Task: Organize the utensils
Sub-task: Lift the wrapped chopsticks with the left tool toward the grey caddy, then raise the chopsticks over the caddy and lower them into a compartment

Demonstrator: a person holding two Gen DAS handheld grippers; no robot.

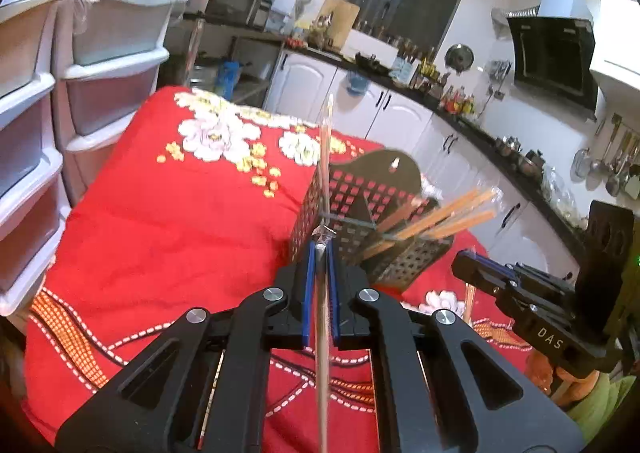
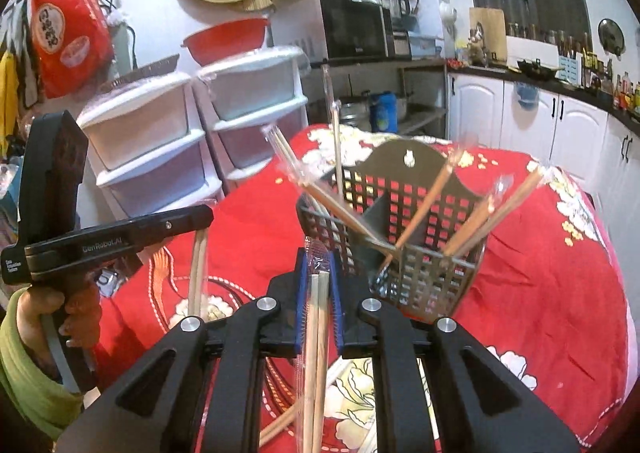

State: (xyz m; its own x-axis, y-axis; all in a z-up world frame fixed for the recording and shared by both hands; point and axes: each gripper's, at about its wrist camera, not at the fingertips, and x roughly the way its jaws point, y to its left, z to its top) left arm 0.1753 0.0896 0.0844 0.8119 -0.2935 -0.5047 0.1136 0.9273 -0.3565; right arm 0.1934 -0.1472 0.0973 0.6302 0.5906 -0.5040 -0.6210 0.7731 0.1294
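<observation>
— Chopsticks, where are they?
— Several wrapped pairs (image 2: 472,213) lean in the perforated metal holder (image 2: 420,273), which stands on the red flowered cloth (image 2: 540,273), far of both grippers.
— And the left gripper (image 1: 320,249)?
— Its blue pads are clamped on one wrapped pair (image 1: 325,157) that points up.
— The right gripper (image 2: 319,265)?
— Closed on another wrapped pair (image 2: 316,317), just near of the holder. More lie on the cloth below.

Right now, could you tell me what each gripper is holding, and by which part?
The left gripper pinches wrapped chopsticks around mid-length; the right gripper grips another wrapped pair near its upper end.
</observation>
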